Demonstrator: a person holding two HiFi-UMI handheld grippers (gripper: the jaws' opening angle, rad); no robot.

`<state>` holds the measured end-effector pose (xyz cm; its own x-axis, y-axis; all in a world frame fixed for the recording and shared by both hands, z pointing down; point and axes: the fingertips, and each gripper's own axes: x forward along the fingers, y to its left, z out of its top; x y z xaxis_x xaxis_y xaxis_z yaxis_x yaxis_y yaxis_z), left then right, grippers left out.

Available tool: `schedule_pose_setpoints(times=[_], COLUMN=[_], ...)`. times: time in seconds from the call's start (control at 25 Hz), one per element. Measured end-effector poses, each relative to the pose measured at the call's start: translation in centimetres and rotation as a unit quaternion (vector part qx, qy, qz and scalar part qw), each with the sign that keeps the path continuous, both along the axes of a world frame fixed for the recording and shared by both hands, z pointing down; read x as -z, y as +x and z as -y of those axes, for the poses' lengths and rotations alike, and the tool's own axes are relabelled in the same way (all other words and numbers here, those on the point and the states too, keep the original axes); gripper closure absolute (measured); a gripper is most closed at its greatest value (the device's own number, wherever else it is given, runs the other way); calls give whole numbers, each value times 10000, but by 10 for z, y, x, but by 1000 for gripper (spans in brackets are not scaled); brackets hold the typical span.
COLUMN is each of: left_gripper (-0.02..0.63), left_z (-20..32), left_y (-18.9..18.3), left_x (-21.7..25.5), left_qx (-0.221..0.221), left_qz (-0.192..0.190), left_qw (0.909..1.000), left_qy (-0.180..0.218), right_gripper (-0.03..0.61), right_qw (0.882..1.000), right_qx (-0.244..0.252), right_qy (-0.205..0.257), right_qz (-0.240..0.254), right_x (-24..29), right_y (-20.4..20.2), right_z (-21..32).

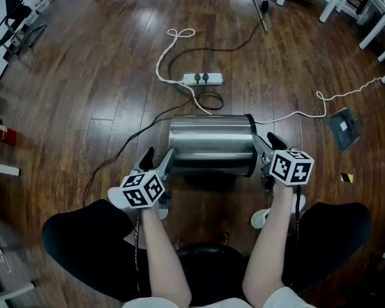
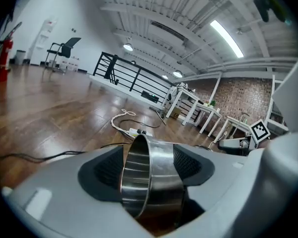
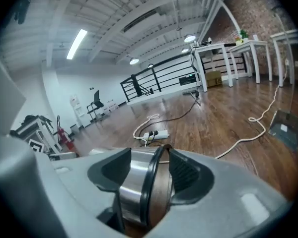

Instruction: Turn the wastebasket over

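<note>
Wood floor (image 1: 83, 95), shiny steel wastebasket (image 1: 212, 143) sideways

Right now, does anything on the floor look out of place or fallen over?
Yes. The steel wastebasket lies on its side on the wooden floor instead of standing upright. Behind it, a white power strip and loose cables sprawl across the open floor, which looks untidy and might catch a foot.

No word, number or brand can be read anywhere. Only black-and-white square patterns, without letters, stand on the white marker cube (image 1: 143, 190) of the left gripper (image 1: 158, 158) and on the white marker cube (image 1: 292, 166) of the right gripper (image 1: 265, 143).
</note>
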<state>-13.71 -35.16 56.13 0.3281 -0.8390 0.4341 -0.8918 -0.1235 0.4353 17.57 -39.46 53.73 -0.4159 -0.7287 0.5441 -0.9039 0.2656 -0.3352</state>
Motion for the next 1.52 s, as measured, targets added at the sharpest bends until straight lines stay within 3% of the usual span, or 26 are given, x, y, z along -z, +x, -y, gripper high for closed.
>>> schedule_pose_setpoints(times=[0.12, 0.28, 0.4, 0.44, 0.52, 0.72, 0.84, 1.0, 1.16, 1.24, 1.4, 1.52], left_gripper=[307, 358, 396, 405, 456, 476, 497, 515, 523, 528, 540, 543], left_z=[6, 9, 11, 11, 11, 11, 16, 26, 27, 25, 18, 6], left_y=[9, 23, 25, 27, 30, 32, 41, 62, 94, 114, 164, 208], left_x=[-18, -36, -39, -37, -33, -26, 7, 65, 98, 104, 107, 103], left_qx=[81, 62, 59, 11, -125, -349, -621, -1149, -1763, -2028, -2647, -3203], left_qz=[-547, -1338, -1529, -1507, -1392, -1184, -791, 105, 1103, 1404, 1613, 1444], left_qw=[9984, 9906, 9881, 9885, 9901, 9916, 9948, 9931, 9777, 9686, 9500, 9349], left_qy=[-93, -268, -182, -136, -124, -374, -126, 202, 310, 322, 368, 497], right_gripper=[356, 356, 361, 397, 457, 470, 472, 474, 468, 465, 463, 462], right_qw=[9988, 9987, 9976, 9972, 9970, 9977, 9929, 9715, 9484, 9391, 9217, 9100], right_qx=[209, 152, 284, 346, 363, 190, -191, -708, -1157, -1468, -2337, -2862], right_qy=[-359, -475, -610, -655, -680, -593, -535, -544, -767, -826, -950, -1141], right_qz=[-248, -117, -130, -111, 2, 275, 1041, 2197, 2851, 2996, 2946, 2774], right_x=[-14, -26, -40, -43, -46, -45, -45, -56, -83, -97, -126, -150], right_y=[-6, -7, -11, -14, -17, -14, -7, 1, 1, 5, 33, 54], right_z=[-4, -6, -8, -10, -13, -9, -9, -14, -28, -34, -45, -58])
